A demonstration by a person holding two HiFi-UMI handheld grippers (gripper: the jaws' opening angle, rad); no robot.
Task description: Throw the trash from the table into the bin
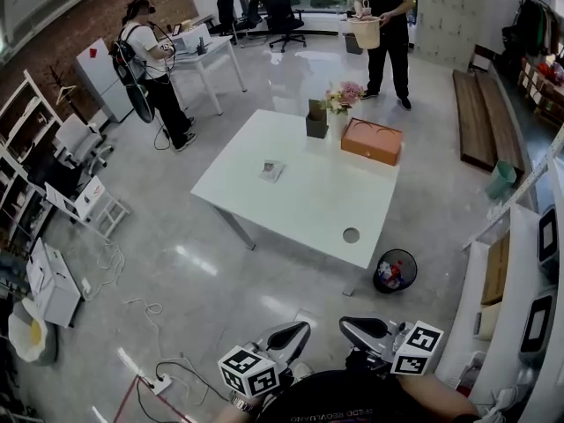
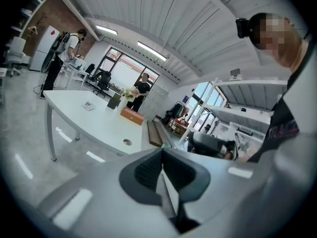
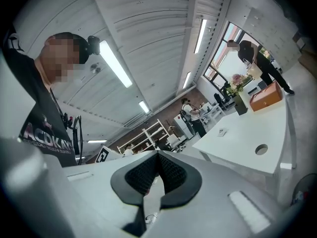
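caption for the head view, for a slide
Left gripper and right gripper, tongs shut, held short of the white table with a paper scrap; the bin stands on the floor beside it.

Trash (image 1: pixel 272 171) lies on table (image 1: pixel 308 210), left of centre; box (image 1: pixel 371 141) and flowers (image 1: pixel 342 100) at its far edge (flowers left of box). Bin (image 1: pixel 395 270) on floor, just beside table's near right corner. Person (image 1: pixel 385 33) stands behind table.

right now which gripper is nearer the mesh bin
Right. In the head view the right gripper is below and just left of the mesh bin; the left gripper is farther left.
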